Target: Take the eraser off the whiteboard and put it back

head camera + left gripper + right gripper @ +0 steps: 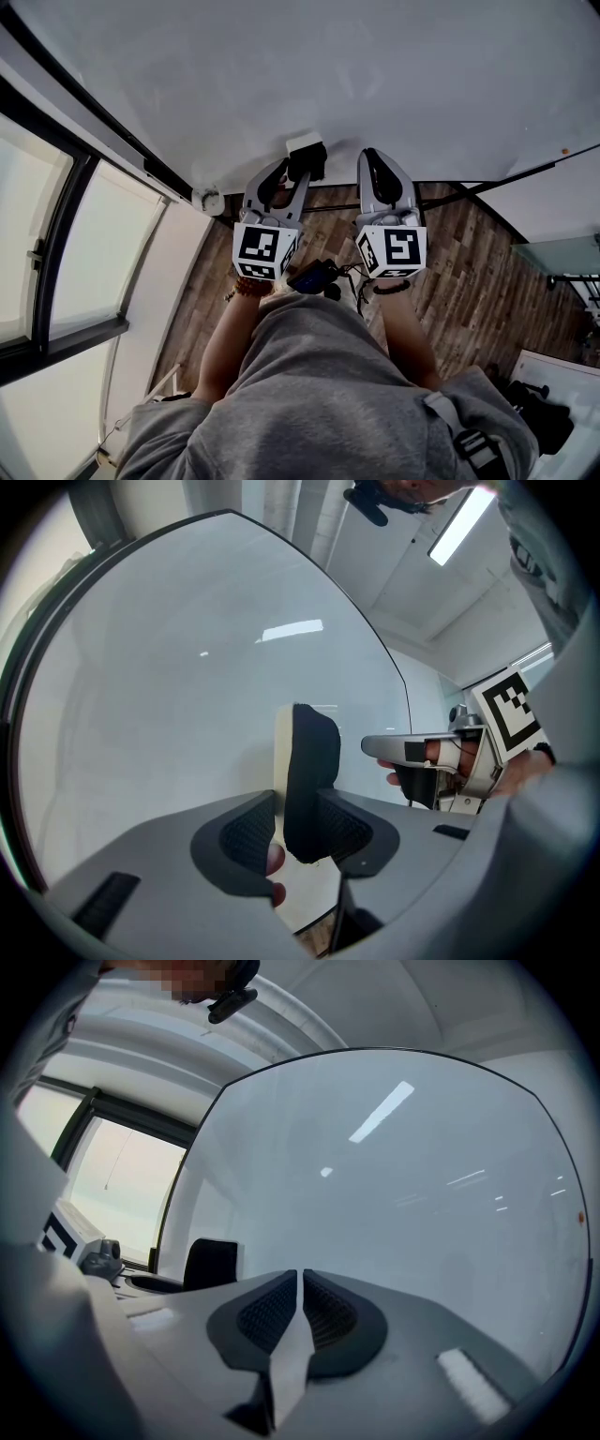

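The left gripper is pointing level at the whiteboard. Its jaws are gripping the eraser, with a pad pressing on each broad side. In the left gripper view the eraser is standing on edge between the pads, pale face to the left and black body to the right, and it is sticking out past the jaw tips toward the board. Whether it is touching the board cannot be told.

The eraser is sitting low on the board, just above the dark lower edge and nearer the lower left corner. The board's surface is spreading wide and bare above it and off to the right, up to the dark curved frame.

The right gripper is hovering just beside the left one, apart from it. It is also facing the board, with its jaws closed together and nothing between them. A narrow gap is separating the two grippers.

The window is running along the left, close to the board's left edge. The wooden floor is lying open below the board, to the right of the person's arms.
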Motion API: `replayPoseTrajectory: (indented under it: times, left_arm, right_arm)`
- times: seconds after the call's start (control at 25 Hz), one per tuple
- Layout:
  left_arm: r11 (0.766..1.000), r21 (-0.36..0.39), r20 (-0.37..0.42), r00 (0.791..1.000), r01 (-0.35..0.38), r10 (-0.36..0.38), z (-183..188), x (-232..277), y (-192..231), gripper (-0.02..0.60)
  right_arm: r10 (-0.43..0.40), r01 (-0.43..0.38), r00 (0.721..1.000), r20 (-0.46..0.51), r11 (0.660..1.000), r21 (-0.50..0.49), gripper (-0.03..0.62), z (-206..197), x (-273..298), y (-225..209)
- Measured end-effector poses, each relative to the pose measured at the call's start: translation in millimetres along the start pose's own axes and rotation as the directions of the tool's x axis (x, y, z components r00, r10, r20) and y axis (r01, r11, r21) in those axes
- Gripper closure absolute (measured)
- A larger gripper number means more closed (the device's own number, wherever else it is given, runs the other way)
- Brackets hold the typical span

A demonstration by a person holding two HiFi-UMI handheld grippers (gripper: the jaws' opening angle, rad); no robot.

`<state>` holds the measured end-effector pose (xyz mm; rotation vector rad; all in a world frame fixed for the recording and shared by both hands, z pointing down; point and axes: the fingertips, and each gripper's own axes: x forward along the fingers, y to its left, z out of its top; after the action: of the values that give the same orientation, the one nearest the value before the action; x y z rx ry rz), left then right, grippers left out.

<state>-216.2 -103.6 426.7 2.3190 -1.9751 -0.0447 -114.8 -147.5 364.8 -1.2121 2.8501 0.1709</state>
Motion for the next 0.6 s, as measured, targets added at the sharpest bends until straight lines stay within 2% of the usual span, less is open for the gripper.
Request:
replayPoseTrajectory:
  times: [0.6]
  left_arm:
    - [1.000, -0.003, 0.000, 1.000, 0.002, -0.002, 0.0, 1.8, 4.6, 0.446]
  right_arm:
    - [-0.005, 0.005, 1.000, 0.004, 1.000, 0.005, 0.560, 0.6, 4.0, -1.3]
